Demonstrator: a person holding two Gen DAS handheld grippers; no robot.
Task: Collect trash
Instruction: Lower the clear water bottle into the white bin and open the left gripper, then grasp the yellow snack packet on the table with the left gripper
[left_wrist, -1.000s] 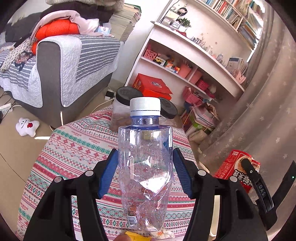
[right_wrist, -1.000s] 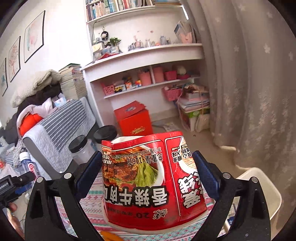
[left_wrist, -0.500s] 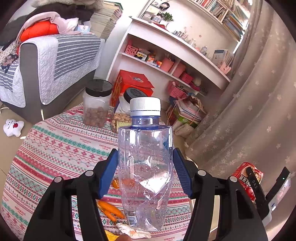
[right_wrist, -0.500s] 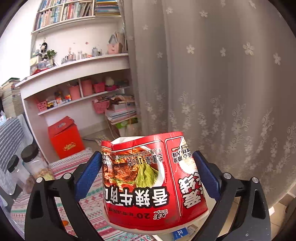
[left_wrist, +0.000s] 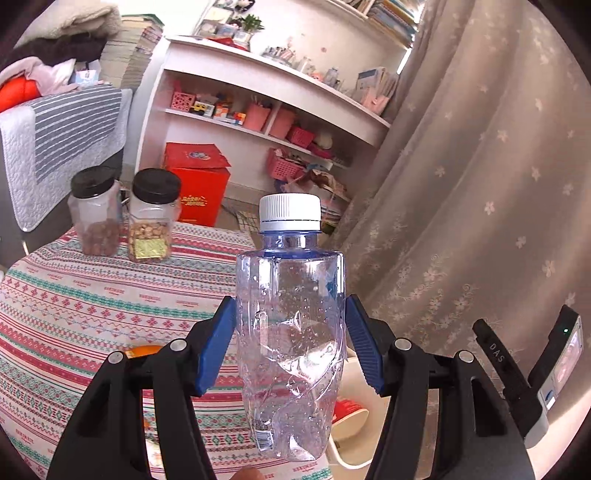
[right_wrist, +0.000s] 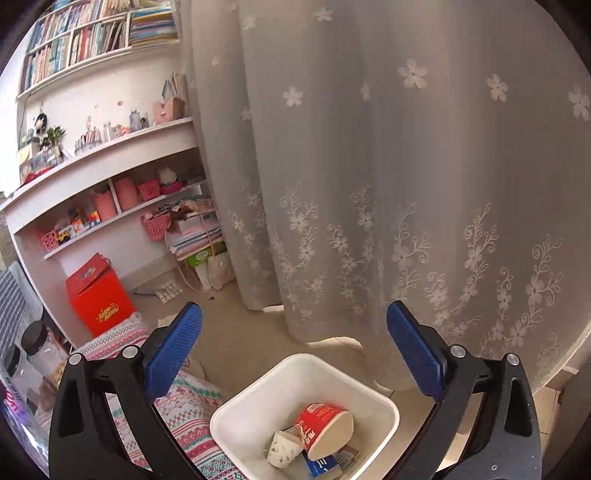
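Observation:
My left gripper (left_wrist: 290, 349) is shut on a crushed clear plastic bottle (left_wrist: 291, 332) with a white cap, held upright above the edge of the patterned table (left_wrist: 92, 295). My right gripper (right_wrist: 293, 349) is open and empty, above a white trash bin (right_wrist: 384, 402) on the floor beside the table. In the bin lie the red noodle cup (right_wrist: 325, 424), a small paper cup (right_wrist: 282, 448) and a blue packet (right_wrist: 323, 465). The bin's rim (left_wrist: 360, 373) and the red cup (left_wrist: 347, 408) also show behind the bottle in the left wrist view. Orange peel (left_wrist: 142, 350) lies on the table behind my left finger.
Two black-lidded snack jars (left_wrist: 155, 214) stand at the table's far edge. A red box (left_wrist: 197, 184) sits on the floor by a white shelf unit (left_wrist: 258, 122). A floral curtain (right_wrist: 388, 184) hangs right behind the bin. A grey striped sofa (left_wrist: 62, 136) is at the left.
My right gripper swung right over the bin and opened; the red noodle cup dropped into it. My left gripper moved right with the bottle toward the table's edge.

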